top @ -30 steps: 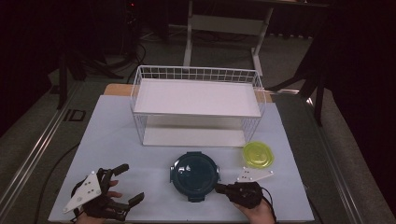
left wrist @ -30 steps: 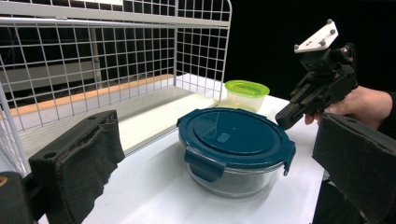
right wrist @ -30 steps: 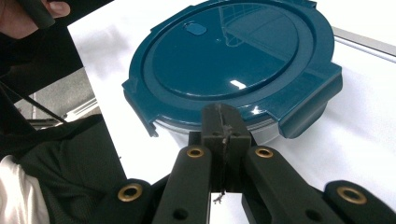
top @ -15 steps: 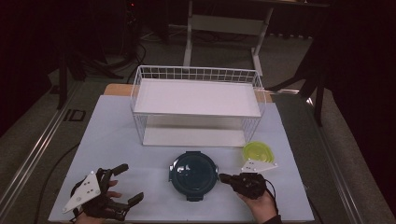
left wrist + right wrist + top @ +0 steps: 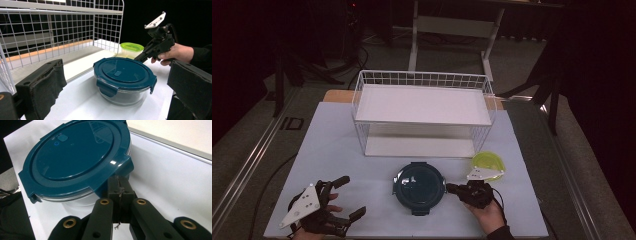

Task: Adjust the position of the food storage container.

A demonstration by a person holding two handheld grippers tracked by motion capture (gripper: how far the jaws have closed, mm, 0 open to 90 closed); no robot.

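A round glass container with a dark teal clip-on lid (image 5: 419,186) (image 5: 123,75) (image 5: 75,157) stands on the white table near its front edge. My right gripper (image 5: 451,189) (image 5: 138,59) (image 5: 119,182) is shut, jaws pressed together with nothing between them. Its tips sit right at the lid's latch tab on the container's right side; whether they touch it I cannot tell. My left gripper (image 5: 352,196) (image 5: 117,105) rests at the front left, open wide and empty, pointing at the container from a distance.
A white wire rack (image 5: 422,105) (image 5: 50,30) with two shelves stands behind the container. A small tub with a green lid (image 5: 488,162) (image 5: 131,48) sits just behind my right gripper. Bare table (image 5: 337,150) lies between the left gripper and the rack.
My right gripper, still shut, has slid a little forward along the container's right side toward the green-lidded tub. The left gripper and the container have stayed put.
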